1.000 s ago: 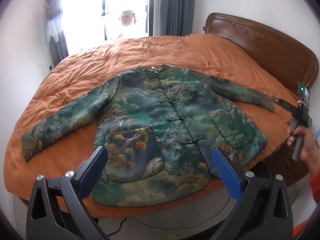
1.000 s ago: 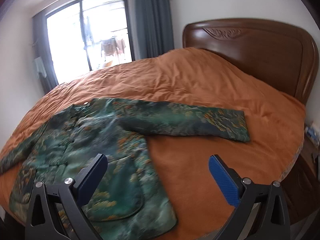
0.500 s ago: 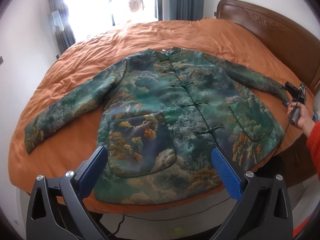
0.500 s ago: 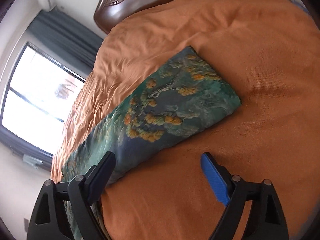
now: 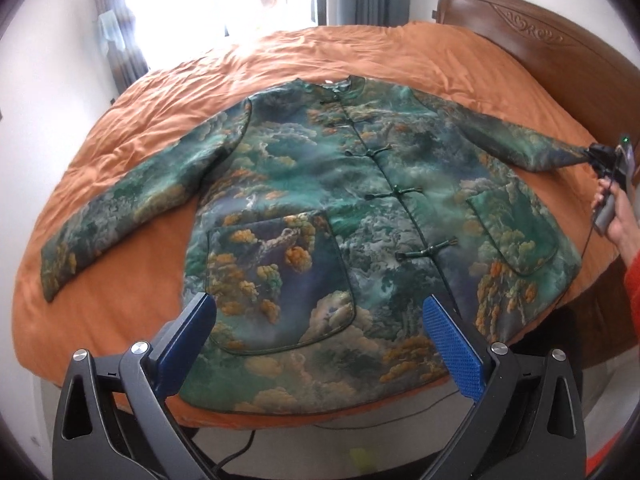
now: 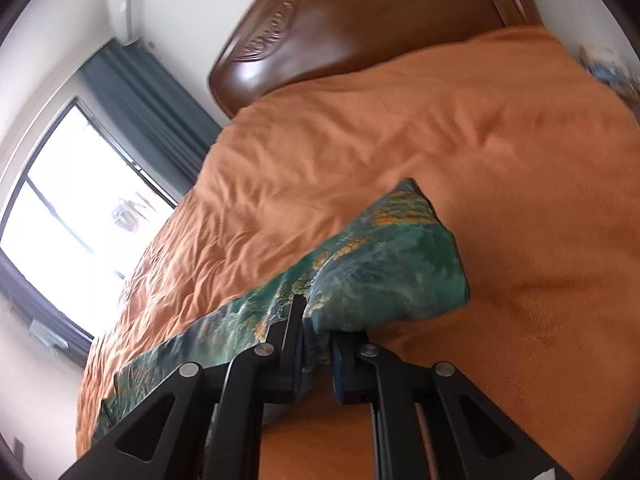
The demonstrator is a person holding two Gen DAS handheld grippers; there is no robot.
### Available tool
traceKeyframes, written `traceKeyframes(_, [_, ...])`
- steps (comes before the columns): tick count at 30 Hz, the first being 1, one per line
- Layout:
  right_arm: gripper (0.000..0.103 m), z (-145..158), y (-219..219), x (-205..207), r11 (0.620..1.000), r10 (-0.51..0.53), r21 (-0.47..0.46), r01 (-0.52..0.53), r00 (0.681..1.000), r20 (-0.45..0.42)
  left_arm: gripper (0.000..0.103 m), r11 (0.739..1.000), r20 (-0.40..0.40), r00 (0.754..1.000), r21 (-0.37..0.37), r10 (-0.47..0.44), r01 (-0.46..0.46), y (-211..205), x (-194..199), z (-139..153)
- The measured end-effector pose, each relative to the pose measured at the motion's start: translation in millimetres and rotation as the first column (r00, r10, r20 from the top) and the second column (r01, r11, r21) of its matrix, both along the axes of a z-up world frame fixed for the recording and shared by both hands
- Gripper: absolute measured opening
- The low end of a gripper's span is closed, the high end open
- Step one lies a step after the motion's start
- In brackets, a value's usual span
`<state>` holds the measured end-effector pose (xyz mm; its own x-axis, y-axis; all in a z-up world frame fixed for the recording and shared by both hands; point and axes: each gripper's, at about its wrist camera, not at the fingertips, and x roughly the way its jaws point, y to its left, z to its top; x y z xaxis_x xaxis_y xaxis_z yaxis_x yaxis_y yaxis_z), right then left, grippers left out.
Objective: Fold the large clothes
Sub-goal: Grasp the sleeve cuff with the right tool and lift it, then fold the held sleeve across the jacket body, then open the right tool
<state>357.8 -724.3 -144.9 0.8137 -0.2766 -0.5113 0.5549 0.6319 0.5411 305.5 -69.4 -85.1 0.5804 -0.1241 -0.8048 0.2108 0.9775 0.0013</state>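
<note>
A green printed jacket (image 5: 340,232) is spread flat, front up and buttoned, on a bed (image 5: 168,120) covered by an orange quilt, with both sleeves stretched out to the sides. The right gripper (image 6: 316,344) is clamped on the cuff end of one sleeve (image 6: 384,268), the fingers drawn together on the fabric near its edge. The left gripper (image 5: 320,336) is held above the hem with its fingers wide apart and nothing between them. Since only a small bite of padded cloth is pinched, the sleeve could probably slip free when it is carried across the body. A one-sided pull may also drag the whole jacket over the soft quilt, because the hem is not pinned. A carved wooden headboard (image 6: 360,20) is seen at one end, and a bright window (image 6: 80,216) with grey-blue curtains beyond the bed.
</note>
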Motion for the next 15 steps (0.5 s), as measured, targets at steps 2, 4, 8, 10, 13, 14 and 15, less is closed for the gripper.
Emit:
traceKeyframes(2, [0.011, 29, 27, -3, 0.995, 0.063, -0.081, -0.061, 0.998, 0.018, 0.103, 1.0, -0.011, 1.0, -0.02, 0.001, -0.002, 2, 2, -3])
traceKeyframes(4, [0.01, 57, 57, -7, 0.98, 0.135, -0.152, -0.128, 0.99, 0.037, 0.103, 0.999, -0.013, 1.0, -0.035, -0.001, 0.001, 5, 1, -3])
traceKeyframes(8, [0.01, 106, 131, -4, 0.92, 0.296, -0.283, -0.273, 0.954, 0.043, 0.103, 0.998, -0.007, 1.0, -0.055, 0.011, -0.011, 14, -2, -5])
traceKeyframes(10, [0.01, 121, 172, 3, 0.882, 0.377, -0.316, -0.349, 0.926, 0.03, 0.103, 0.997, -0.01, 1.0, -0.066, 0.027, -0.028, 21, -3, -6])
traceKeyframes(13, [0.01, 127, 233, 24, 0.828, 0.474, -0.339, -0.447, 0.88, -0.002, 0.103, 0.995, -0.011, 0.998, -0.083, 0.062, -0.062, 35, -6, -7])
traceKeyframes(14, [0.01, 126, 251, 32, 0.806, 0.496, -0.359, -0.47, 0.868, -0.022, 0.103, 0.993, -0.009, 0.997, -0.085, 0.075, -0.076, 40, -7, -7])
traceKeyframes(15, [0.01, 123, 270, 42, 0.783, 0.515, -0.381, -0.492, 0.856, -0.047, 0.103, 0.992, -0.008, 0.996, -0.086, 0.087, -0.087, 44, -9, -7])
